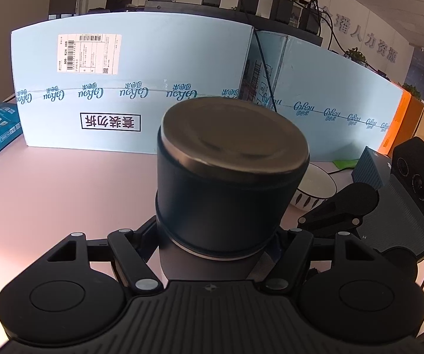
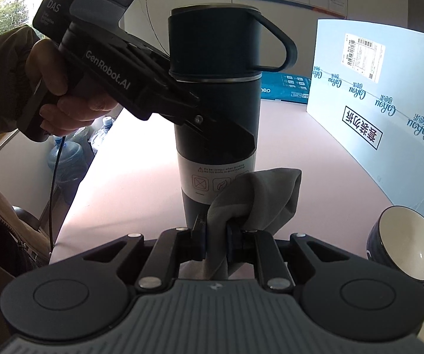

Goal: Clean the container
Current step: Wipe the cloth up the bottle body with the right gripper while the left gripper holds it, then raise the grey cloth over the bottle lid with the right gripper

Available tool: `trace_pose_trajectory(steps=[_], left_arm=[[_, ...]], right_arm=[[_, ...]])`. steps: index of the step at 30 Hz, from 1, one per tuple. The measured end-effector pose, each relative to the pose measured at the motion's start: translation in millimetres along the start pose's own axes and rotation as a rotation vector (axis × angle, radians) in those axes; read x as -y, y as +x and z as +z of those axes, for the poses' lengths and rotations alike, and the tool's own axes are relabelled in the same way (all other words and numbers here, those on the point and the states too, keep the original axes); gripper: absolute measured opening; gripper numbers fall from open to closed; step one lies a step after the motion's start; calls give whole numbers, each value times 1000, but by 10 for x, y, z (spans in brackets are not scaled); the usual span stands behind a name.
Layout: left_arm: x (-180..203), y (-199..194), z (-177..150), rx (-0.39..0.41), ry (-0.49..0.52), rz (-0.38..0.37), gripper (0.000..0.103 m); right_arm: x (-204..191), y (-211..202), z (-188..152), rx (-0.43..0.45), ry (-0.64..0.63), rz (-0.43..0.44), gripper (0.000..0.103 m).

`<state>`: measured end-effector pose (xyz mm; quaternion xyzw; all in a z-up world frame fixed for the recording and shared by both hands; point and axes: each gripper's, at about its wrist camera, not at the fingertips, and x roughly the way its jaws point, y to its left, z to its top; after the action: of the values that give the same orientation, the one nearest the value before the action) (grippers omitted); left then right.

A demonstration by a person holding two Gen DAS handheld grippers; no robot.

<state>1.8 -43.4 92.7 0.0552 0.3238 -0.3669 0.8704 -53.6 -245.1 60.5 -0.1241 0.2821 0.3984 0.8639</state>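
"GenRobot.AI" left claw (image 2: pixel 212 135) on flask (image 2: pixel 215 118)

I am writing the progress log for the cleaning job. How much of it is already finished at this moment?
Done: the left gripper is clamped on the flask, and the right gripper pinches the grey cloth. In hand: the cloth sits against the flask's lower body, beside its white label. Left: the upper body and the lid; the pictures cannot show how clean any part is.
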Motion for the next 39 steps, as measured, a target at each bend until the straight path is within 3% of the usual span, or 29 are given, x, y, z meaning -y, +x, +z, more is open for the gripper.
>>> trace_pose_trajectory(steps=[13,21,32,39], left_arm=[[8,-85,72,20,-10,9,65],[10,-178,63,25,-1,19,67],[-49,-374,94,93,-75,4,67],[-7,-389,69,108,-68,18,66]], right_arm=[[-23,-61,56,21,-29,6,17],[-92,-230,178,98,-81,3,17],[-137,-435,291,203,-173,-21,17],[-57,-213,183,134,-89,-7,17]])
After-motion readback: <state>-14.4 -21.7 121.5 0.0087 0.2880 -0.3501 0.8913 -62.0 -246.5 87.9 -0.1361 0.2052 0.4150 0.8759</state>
